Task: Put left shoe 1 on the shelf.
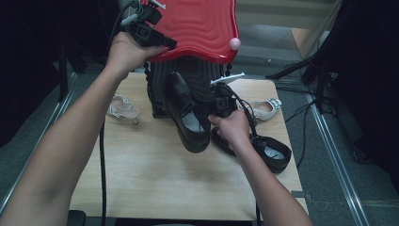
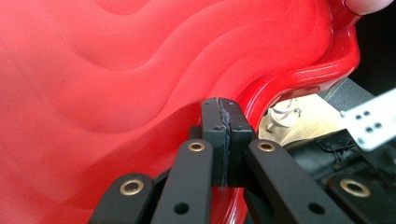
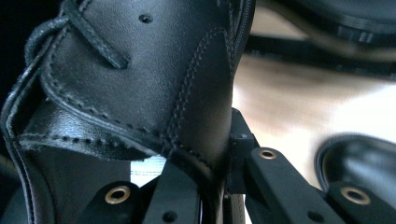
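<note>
A red wavy lid [image 1: 200,26] is tilted up over a black ribbed bin [image 1: 200,77] at the table's far side. My left gripper [image 1: 162,42] sits at the lid's left edge; in the left gripper view its pads meet, shut [image 2: 225,140], against the glossy red lid [image 2: 116,70], with no red showing between them. My right gripper [image 1: 214,110] is shut on the side wall of a black leather lace-up shoe [image 1: 186,115] and holds it above the table in front of the bin. In the right gripper view the shoe's stitched collar [image 3: 140,84] sits between the jaws [image 3: 219,156].
A second black shoe [image 1: 273,153] lies on the wooden table [image 1: 155,179] under my right forearm, also in the right gripper view [image 3: 359,163]. White sandals lie at the left [image 1: 123,107] and right [image 1: 263,109] of the bin. A pink ball [image 1: 235,44] sits at the lid's corner.
</note>
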{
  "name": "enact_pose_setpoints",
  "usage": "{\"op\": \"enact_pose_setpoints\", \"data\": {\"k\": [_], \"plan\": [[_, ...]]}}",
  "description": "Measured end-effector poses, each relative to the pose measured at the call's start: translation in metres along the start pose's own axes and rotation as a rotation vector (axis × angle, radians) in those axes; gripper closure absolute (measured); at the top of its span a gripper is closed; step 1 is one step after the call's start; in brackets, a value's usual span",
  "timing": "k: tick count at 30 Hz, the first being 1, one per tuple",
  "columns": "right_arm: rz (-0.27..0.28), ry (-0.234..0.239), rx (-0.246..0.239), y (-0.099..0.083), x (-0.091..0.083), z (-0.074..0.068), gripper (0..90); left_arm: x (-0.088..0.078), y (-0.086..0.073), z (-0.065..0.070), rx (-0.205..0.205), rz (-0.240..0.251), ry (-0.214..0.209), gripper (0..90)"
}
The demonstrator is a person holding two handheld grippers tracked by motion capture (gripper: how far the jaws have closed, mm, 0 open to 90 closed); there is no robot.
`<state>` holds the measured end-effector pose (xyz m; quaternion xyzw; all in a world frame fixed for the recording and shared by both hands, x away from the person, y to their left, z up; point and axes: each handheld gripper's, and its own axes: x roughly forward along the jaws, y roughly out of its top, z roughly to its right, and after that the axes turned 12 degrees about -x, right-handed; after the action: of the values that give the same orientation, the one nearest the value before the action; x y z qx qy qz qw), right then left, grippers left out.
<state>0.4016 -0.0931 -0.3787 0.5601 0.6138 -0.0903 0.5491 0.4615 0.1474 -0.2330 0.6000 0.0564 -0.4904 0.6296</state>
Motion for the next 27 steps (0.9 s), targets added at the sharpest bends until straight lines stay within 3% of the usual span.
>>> {"op": "enact_pose_setpoints", "data": {"k": [4,10,14,16,21,23,27], "plan": [[0.035,-0.013,0.026,0.01,0.005,0.002,87.2,-0.001,0.0,-0.001,0.0,-0.003,0.0,90.0],[0.115,-0.093,0.061,0.033,0.023,0.003,87.2,-0.001,-0.001,-0.001,-0.004,-0.006,0.001,90.0],[0.142,-0.101,0.085,0.042,0.031,-0.003,87.2,-0.002,-0.001,-0.002,0.0,-0.01,0.001,90.0],[0.186,-0.145,0.096,0.051,0.04,-0.011,87.1,-0.002,-0.001,-0.002,0.001,-0.008,-0.004,90.0],[0.234,-0.174,0.118,0.058,0.047,-0.016,87.1,-0.002,-0.001,-0.002,0.004,-0.006,-0.002,90.0],[0.283,-0.202,0.139,0.061,0.051,-0.017,87.1,-0.002,-0.001,-0.003,0.003,-0.007,-0.004,90.0],[0.299,-0.234,0.152,0.065,0.06,-0.018,86.9,-0.002,-0.002,-0.003,0.004,-0.008,-0.009,90.0]]}}
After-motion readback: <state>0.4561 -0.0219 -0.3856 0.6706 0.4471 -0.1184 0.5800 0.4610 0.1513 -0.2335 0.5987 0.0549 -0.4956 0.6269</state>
